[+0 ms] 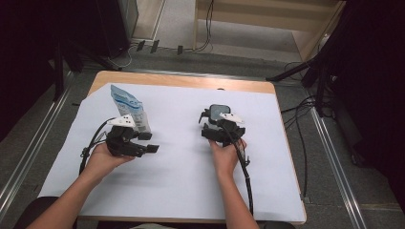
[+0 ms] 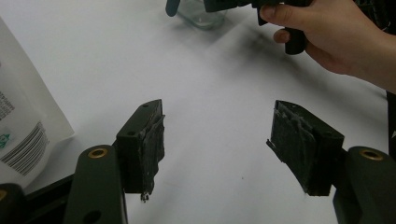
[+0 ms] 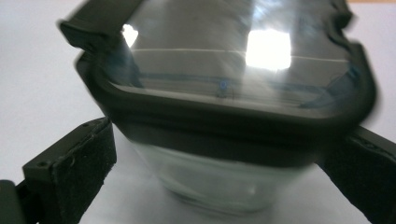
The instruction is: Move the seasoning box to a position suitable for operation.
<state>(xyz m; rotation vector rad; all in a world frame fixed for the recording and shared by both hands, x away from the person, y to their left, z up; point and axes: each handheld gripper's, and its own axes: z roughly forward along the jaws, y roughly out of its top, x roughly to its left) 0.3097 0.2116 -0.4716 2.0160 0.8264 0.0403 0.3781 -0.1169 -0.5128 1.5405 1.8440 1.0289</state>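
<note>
The right gripper (image 1: 216, 125) has its jaws apart on either side of the lidded glass jar (image 3: 229, 135), which stands mid-counter (image 1: 191, 191) on white paper; whether the pads touch the glass is unclear. To grip well, I'd centre the jaws below the dark lid, then close squarely. The left gripper (image 2: 217, 149) rests with jaws apart and empty beside the pouch (image 1: 129, 109).
</note>
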